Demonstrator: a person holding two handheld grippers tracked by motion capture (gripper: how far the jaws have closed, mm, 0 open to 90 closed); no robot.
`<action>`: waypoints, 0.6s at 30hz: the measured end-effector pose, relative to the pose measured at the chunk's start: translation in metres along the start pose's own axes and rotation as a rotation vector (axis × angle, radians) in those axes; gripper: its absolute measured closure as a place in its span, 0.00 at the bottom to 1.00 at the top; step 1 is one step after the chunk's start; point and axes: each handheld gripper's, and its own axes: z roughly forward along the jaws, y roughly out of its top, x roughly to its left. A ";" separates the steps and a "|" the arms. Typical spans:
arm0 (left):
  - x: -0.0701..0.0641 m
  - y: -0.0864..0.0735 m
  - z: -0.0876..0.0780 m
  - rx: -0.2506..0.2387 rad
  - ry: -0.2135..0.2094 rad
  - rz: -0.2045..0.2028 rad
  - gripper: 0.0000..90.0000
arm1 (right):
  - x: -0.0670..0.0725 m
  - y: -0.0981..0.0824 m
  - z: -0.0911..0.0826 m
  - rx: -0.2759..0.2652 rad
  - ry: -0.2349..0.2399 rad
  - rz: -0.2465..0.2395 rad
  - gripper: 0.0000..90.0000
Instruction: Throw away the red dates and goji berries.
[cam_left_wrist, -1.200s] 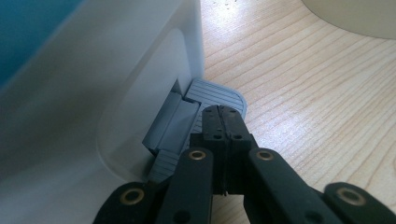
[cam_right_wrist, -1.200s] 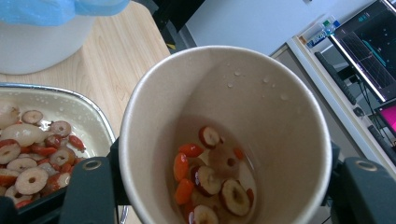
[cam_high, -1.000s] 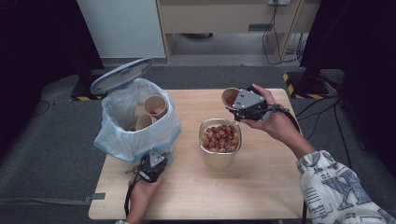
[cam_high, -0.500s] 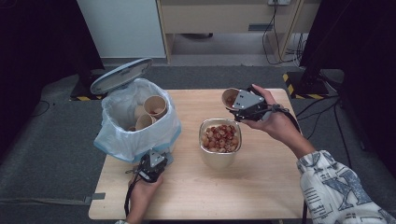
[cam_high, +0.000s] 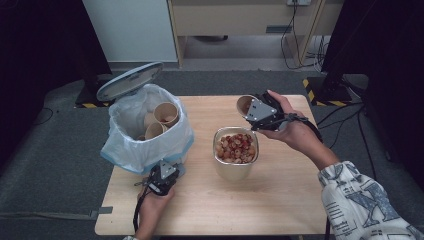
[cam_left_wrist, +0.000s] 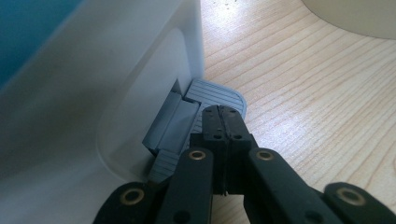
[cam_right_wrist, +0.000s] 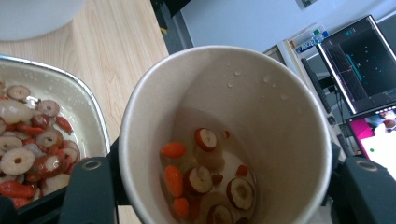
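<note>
My right gripper (cam_high: 252, 111) squeezes a paper cup (cam_right_wrist: 224, 135) of fruit bits beside the bowl (cam_high: 235, 162). My left gripper (cam_left_wrist: 223, 122) fingers are pressed together on the bin pedal (cam_left_wrist: 210, 95).

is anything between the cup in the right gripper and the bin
Nothing visible blocks it. The cup is held in the air by the right gripper, with bare table between it and the bin. The lid is up; the bowl sits nearer the person.
</note>
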 end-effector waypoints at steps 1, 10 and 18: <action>0.000 0.000 0.000 0.000 0.000 0.000 0.99 | 0.001 0.000 0.000 0.003 -0.004 -0.012 0.38; 0.000 0.000 0.000 0.000 0.000 -0.001 0.99 | 0.004 0.004 -0.001 0.026 -0.032 -0.082 0.39; 0.000 0.000 0.000 0.001 0.000 0.000 0.99 | 0.004 0.007 -0.004 0.030 -0.036 -0.098 0.39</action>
